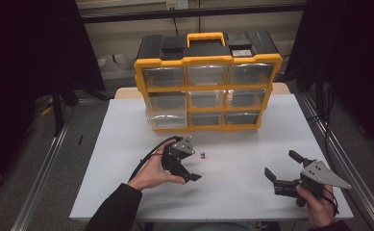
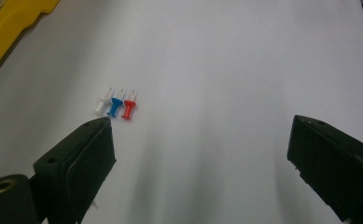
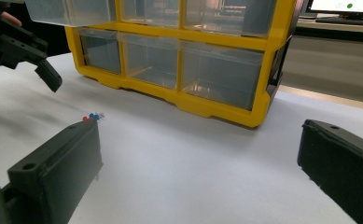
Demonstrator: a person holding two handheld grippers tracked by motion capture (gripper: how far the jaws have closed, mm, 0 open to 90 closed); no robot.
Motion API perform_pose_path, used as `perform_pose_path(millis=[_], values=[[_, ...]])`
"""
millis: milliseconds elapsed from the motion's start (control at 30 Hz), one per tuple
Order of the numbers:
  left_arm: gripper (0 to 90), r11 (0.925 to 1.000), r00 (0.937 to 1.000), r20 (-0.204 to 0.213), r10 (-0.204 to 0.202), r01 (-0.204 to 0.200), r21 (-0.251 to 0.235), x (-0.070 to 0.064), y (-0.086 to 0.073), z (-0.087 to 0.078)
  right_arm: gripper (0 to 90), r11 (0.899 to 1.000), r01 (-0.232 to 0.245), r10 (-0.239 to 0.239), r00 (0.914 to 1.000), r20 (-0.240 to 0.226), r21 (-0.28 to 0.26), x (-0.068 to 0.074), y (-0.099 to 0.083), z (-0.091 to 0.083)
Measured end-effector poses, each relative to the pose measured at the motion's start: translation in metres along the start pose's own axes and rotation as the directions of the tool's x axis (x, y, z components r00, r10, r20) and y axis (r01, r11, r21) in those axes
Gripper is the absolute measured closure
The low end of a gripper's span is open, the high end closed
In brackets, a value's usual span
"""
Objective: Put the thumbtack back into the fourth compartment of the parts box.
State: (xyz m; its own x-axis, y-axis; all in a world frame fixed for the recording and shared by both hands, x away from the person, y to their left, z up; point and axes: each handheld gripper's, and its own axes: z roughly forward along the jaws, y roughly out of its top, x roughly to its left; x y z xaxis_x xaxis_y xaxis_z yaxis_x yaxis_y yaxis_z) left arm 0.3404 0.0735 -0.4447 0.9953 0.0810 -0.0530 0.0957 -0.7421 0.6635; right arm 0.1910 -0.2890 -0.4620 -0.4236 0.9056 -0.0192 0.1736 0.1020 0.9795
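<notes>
High view first: a white table (image 1: 127, 144) carries a yellow and black drawer cabinet (image 1: 206, 82) at its far side, with three rows of clear drawers; the lowest drawer on the left (image 1: 166, 119) sticks out a little from its slot. Near the middle of the table lie three push pins (image 1: 204, 155), small and close together, well apart from the cabinet.

The left gripper (image 1: 187, 166) is held in the person's left hand (image 1: 153, 173), just beside the pins on their left, its jaws pointing toward the right side of the table. Left gripper view shows the pins clearly: a white pin (image 2: 101, 103), a blue pin (image 2: 115, 105) and a red pin (image 2: 129, 107) lie side by side on the bare table, touching or nearly so, points away from the camera. They sit just past the tip of the jaw on the left of that view, not between the jaws. The jaws stand wide apart and hold nothing.

The right gripper (image 1: 283, 166) is held in the right hand (image 1: 317, 204) near the table's right front corner, well apart from the pins. Right gripper view looks along its spread, empty jaws toward the cabinet's lower drawers, with the pins small at the left and the left gripper beyond them.
</notes>
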Motion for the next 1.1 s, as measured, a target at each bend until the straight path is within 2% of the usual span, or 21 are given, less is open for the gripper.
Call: perform_pose_path(millis=[33,100,133,167,200,233,300,367,400,433,467,500,533,567,600,633,733,900,933,1000,1100], values=[[7.4,0.9999,1.0,-0.001,-0.005,0.005,-0.011,0.001,0.001,0.003,0.0,1.0,-0.002,0.002,1.0,0.001,-0.001,0.0,0.0,0.0],[7.4,0.9998,0.9997,0.024,0.002,-0.002,0.021,0.004,0.004,0.005,0.0,1.0,0.0,0.0,1.0,0.001,0.0,0.0,0.0,0.0],[7.7,1.0,1.0,0.008,-0.004,0.004,0.008,0.003,0.005,0.007,0.0,1.0,0.0,0.0,1.0,0.0,0.001,0.0,0.0,0.0],[8.3,1.0,0.9999,0.012,-0.005,0.005,0.003,0.004,0.006,0.009,0.0,1.0,0.0,0.0,1.0,0.0,0.0,0.0,0.0,0.0],[8.3,0.9995,0.9992,0.039,-0.004,0.003,0.033,0.006,0.007,0.009,0.0,1.0,0.0,0.0,1.0,0.001,0.001,0.0,0.0,0.0],[8.4,0.9998,0.9998,0.02,-0.004,0.004,0.018,0.006,0.007,0.012,0.0,1.0,0.0,0.0,1.0,0.0,0.0,0.0,0.0,0.0],[8.6,0.999,0.9994,0.033,-0.006,0.004,0.044,0.009,0.008,0.014,0.0,1.0,-0.001,0.001,1.0,0.0,-0.001,0.0,0.0,0.0],[8.8,0.999,0.9994,0.022,-0.026,0.026,0.036,0.01,0.007,0.017,0.0,1.0,0.002,-0.002,1.0,0.0,-0.004,0.0,0.0,0.0],[9.4,0.9983,0.9983,0.051,-0.029,0.027,0.052,0.012,0.008,0.017,0.0,1.0,0.001,-0.001,1.0,0.001,-0.004,0.0,0.0,0.0],[9.4,0.9989,0.9988,0.032,-0.038,0.037,0.03,0.012,0.007,0.02,0.0,1.0,0.001,-0.001,1.0,0.001,-0.004,0.0,0.0,0.0],[9.9,0.9987,0.9992,0.022,-0.034,0.033,0.038,0.013,0.008,0.02,0.0,1.0,0.001,-0.001,1.0,0.0,-0.004,0.0,0.0,0.0],[12.5,0.9986,0.9986,0.048,-0.022,0.019,0.049,0.015,0.01,0.019,0.0,1.0,0.001,-0.001,1.0,0.0,-0.004,0.0,0.0,0.0],[14.0,0.9992,0.9986,0.041,-0.034,0.033,0.023,0.014,0.01,0.021,0.0,1.0,0.001,-0.001,1.0,0.0,-0.004,0.0,0.0,0.0],[13.9,0.9991,0.9987,0.041,-0.029,0.027,0.033,0.016,0.011,0.021,0.0,1.0,0.001,-0.001,1.0,-0.003,-0.006,0.0,0.0,0.0],[14.1,0.998,0.9974,0.065,-0.032,0.028,0.057,0.017,0.013,0.021,0.0,1.0,0.002,-0.002,1.0,0.0,-0.005,0.0,0.0,0.0],[14.1,0.9988,0.9987,0.039,-0.033,0.032,0.036,0.016,0.013,0.023,0.0,1.0,0.0,0.0,1.0,-0.003,-0.005,0.0,0.0,0.0],[16.3,0.9982,0.9976,0.057,-0.039,0.036,0.047,0.019,0.014,0.026,0.0,1.0,0.001,-0.001,1.0,0.0,-0.001,0.0,0.0,0.0],[22.5,0.9976,0.9982,0.048,-0.035,0.032,0.061,0.021,0.014,0.032,0.0,1.0,0.003,-0.003,1.0,-0.003,-0.002,0.0,0.0,0.0],[22.6,0.9962,0.9964,0.078,-0.034,0.027,0.083,0.023,0.015,0.03,0.0,1.0,0.002,-0.002,1.0,-0.003,-0.002,0.0,0.0,-0.001],[23.2,0.9966,0.9965,0.077,-0.032,0.026,0.078,0.025,0.015,0.031,0.0,1.0,0.003,-0.003,1.0,-0.001,-0.005,0.0,0.0,0.0],[25.4,0.9978,0.9984,0.045,-0.032,0.03,0.06,0.025,0.014,0.034,0.0,1.0,0.002,-0.002,1.0,-0.001,-0.004,0.0,0.0,0.0]])
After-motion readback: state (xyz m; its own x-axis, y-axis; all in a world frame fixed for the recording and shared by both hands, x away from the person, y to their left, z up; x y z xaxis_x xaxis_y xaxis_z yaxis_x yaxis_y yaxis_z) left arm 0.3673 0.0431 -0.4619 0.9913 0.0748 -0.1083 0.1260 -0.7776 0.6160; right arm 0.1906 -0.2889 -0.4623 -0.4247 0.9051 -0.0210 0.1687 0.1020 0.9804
